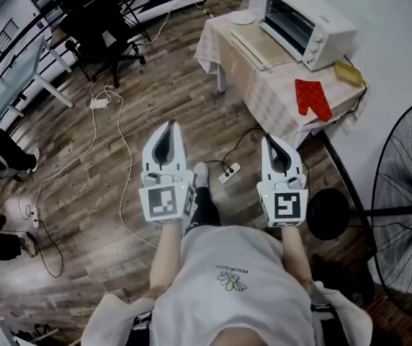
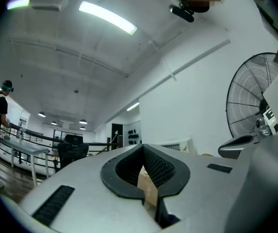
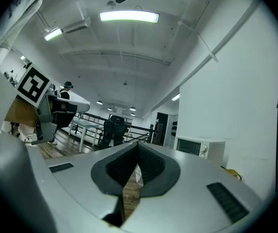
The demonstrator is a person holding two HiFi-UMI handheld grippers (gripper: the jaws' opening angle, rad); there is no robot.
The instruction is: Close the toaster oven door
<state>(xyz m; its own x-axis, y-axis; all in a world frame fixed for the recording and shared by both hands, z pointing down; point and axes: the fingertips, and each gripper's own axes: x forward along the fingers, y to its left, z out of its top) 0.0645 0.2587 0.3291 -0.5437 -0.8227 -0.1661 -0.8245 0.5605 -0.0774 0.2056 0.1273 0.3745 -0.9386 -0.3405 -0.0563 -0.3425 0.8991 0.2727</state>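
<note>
Wooden floor (image 1: 191, 114) lies open between left gripper (image 1: 168, 125), right gripper (image 1: 270, 140) and toaster oven (image 1: 303, 24).

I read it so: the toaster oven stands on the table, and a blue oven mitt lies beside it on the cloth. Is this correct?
Not quite. The oven mitt is red, not blue; the head view shows it. The toaster oven does stand on the table, with the mitt beside it.

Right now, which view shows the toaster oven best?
The head view: the whole toaster oven sits on the table, seen from above. The right gripper view shows it small and side-on; the left gripper view catches only its top.
</note>
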